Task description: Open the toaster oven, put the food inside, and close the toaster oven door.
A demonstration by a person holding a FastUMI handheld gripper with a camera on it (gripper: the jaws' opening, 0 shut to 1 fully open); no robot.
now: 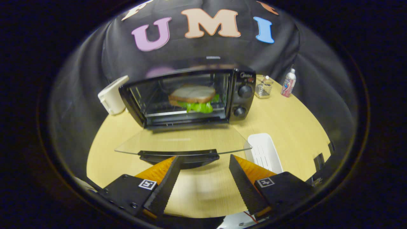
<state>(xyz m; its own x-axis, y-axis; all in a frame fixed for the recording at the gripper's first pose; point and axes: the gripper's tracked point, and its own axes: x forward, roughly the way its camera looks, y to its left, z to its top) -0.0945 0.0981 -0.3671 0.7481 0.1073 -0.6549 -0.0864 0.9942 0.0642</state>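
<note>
Gripper [205, 159]: fingers spread apart, nothing between them, not touching anything. The left fingertip [176, 160] sits just at the near edge of the door handle [179, 156]; the right one is a little to the side of it.

Door [182, 140]: glass panel, folded fully down and lying roughly level above the table [295, 127], handle bar along its near edge, directly ahead of the fingers.

Toaster oven [190, 95]: beyond the door, cavity open. Two knobs on its right-hand panel.

Sandwich [192, 97]: bread slice on top, green lettuce showing under it, resting on the rack inside the cavity. The picture is slightly blurred, so its exact seating on the rack is hard to tell.

Surroundings: white tray [264, 152] on the table just beside the right finger, to the right of the door. White appliance [113, 95] touching or just beside the oven's left side. Small clear container [264, 86] and a bottle [288, 83] beyond the oven on the right.

Status, as judged: opening done, food placed. Remaining: get under or behind the handle, swing the door up, and press it closed.
</note>
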